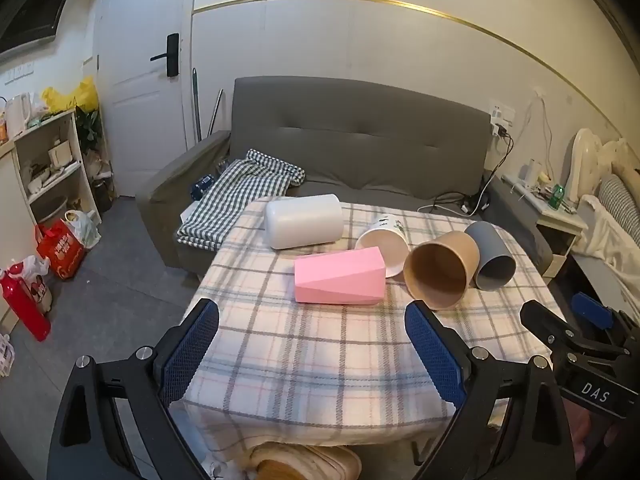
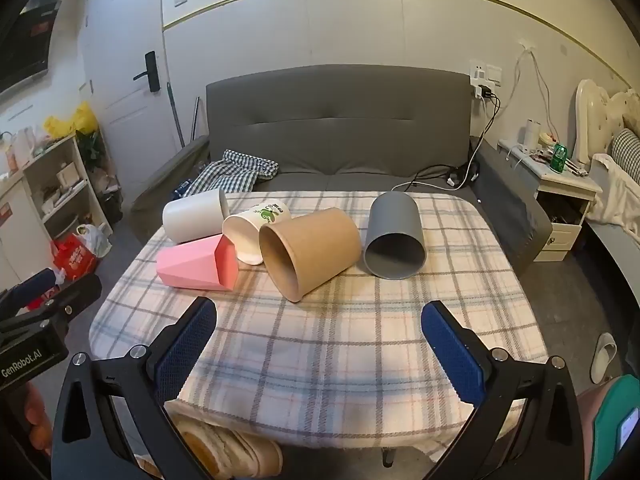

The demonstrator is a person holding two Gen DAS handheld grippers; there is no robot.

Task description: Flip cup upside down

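Several cups lie on their sides on the plaid-clothed table (image 1: pixel 320 352) (image 2: pixel 340 344): a white cup (image 1: pixel 304 221) (image 2: pixel 192 216), a pink faceted cup (image 1: pixel 339 277) (image 2: pixel 198 264), a white paper cup with green print (image 1: pixel 385 244) (image 2: pixel 256 230), a brown paper cup (image 1: pixel 442 274) (image 2: pixel 312 250), and a grey cup (image 1: pixel 491 256) (image 2: pixel 394 236). My left gripper (image 1: pixel 312 348) is open and empty over the table's near edge, short of the pink cup. My right gripper (image 2: pixel 320 348) is open and empty, short of the brown cup. The right gripper also shows in the left wrist view (image 1: pixel 560 320).
A grey sofa (image 1: pixel 352 136) (image 2: pixel 340 120) with a checked cloth (image 1: pixel 244 196) stands behind the table. A shelf (image 1: pixel 48 168) and bags (image 1: pixel 60 252) are at the left. A bedside cabinet (image 2: pixel 560 200) and a bed are at the right.
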